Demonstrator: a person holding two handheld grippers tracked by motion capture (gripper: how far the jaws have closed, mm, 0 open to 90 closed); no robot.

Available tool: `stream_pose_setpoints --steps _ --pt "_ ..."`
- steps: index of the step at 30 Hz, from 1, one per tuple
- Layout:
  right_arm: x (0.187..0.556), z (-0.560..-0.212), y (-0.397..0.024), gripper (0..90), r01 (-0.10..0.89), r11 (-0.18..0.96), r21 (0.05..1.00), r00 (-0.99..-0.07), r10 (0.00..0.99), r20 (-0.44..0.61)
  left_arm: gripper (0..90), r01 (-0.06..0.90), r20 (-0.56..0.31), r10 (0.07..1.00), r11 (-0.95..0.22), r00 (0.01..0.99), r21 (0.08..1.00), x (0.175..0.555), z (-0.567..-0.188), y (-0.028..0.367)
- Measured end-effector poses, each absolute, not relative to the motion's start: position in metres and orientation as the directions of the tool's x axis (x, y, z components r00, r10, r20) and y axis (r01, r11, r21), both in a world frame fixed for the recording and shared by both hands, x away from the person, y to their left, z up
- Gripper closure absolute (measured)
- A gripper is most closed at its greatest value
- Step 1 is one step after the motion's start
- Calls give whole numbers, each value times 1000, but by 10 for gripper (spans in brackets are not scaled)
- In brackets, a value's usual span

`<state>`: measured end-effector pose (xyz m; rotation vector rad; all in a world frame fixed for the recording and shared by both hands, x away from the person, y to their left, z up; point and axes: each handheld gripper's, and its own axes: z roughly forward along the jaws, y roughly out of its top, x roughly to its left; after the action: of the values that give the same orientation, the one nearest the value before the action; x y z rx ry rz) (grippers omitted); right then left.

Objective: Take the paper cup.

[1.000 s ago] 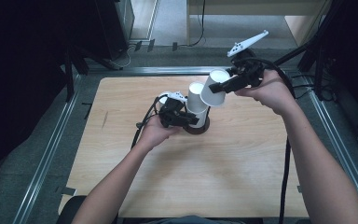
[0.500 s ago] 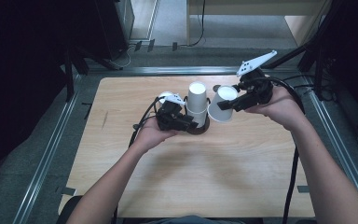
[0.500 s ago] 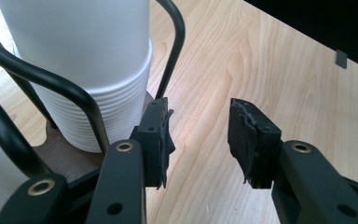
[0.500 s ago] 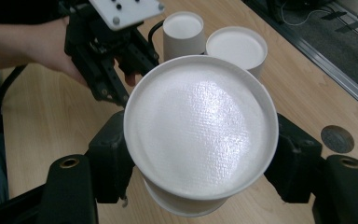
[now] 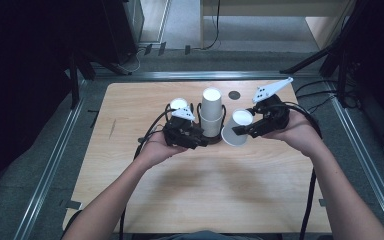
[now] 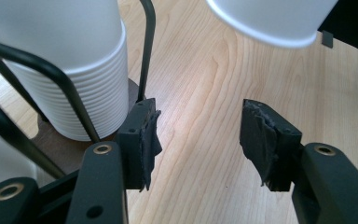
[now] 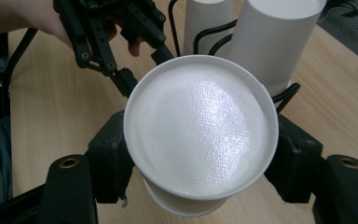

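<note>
Paper cup [image 5: 236, 128] sits clamped in the right tongs [image 5: 240, 131], tipped on its side just right of the cup stack [image 5: 211, 117] in its wire holder [image 5: 198, 112] mid-table. Left tongs [image 6: 198, 140] have just been spreading, nothing between them, beside the holder's base.

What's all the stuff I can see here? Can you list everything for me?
Stack of cups: one stack, white, upside down in the wire stand at the table's middle.
Wire stand: one, black, on a dark round base, around the stack.
Single cup: one, white, upside down and tilted, right of the stack, held in the right gripper.
Small cup: one, white, left of the stand.
Table: one, light wood, with a dark round hole near its far edge.
Left gripper: black, fingers open on nothing, beside the stand.
Right gripper: black, fingers clamped on the single cup.
Person's hands: two, entering from the bottom.
</note>
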<state>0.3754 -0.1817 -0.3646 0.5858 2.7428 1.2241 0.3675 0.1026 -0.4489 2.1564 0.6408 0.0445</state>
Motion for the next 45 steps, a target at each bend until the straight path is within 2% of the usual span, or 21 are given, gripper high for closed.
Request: stream_pose_setpoints --steps 12,22,27,33,36,45 --pt "358 -403 -172 327 301 607 736 -939 325 116 468 419 -209 425 -494 881 762 354 -457 114" --pt "347 -431 -157 326 289 629 721 -947 300 118 394 406 -235 375 -487 897 773 349 -460 121" --pt "344 -440 -152 326 298 626 721 -945 298 132 346 412 -258 348 -506 901 758 347 -463 123" --pt "344 -447 -147 326 311 608 730 -943 296 155 182 378 -239 313 -534 919 756 340 -467 121" --pt "345 -449 -145 326 320 598 735 -940 298 167 137 370 -234 303 -551 924 748 340 -471 120" --pt "347 -450 -138 326 319 573 755 -942 277 188 113 377 -241 301 -570 923 730 339 -481 112"
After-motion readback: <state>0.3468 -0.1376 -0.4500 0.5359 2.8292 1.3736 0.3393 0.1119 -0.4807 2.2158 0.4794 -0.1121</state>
